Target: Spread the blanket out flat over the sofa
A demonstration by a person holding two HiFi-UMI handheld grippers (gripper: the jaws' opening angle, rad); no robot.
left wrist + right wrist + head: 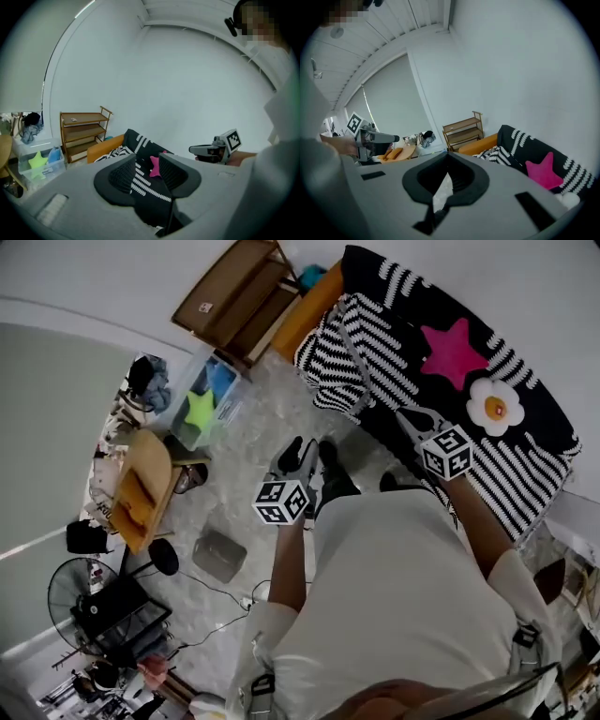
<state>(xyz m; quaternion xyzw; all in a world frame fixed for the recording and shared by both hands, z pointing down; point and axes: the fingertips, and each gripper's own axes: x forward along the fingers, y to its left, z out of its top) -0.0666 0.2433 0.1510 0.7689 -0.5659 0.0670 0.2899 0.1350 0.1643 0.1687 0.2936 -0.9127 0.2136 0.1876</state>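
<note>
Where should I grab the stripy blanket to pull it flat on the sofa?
I'd grab the bunched striped edge of the blanket hanging over the front of the sofa near its orange end, coming from the floor side; it looks crumpled and loose there, so easy to pinch.

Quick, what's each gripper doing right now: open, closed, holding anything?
Left gripper: open, jaws apart, nothing between them.
Right gripper: closed, jaw tips together, holding nothing.

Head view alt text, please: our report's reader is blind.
Seen from above, a person in a white shirt points the left gripper and right gripper toward an orange sofa draped with a black-and-white striped blanket, bunched at the picture's left end.
</note>
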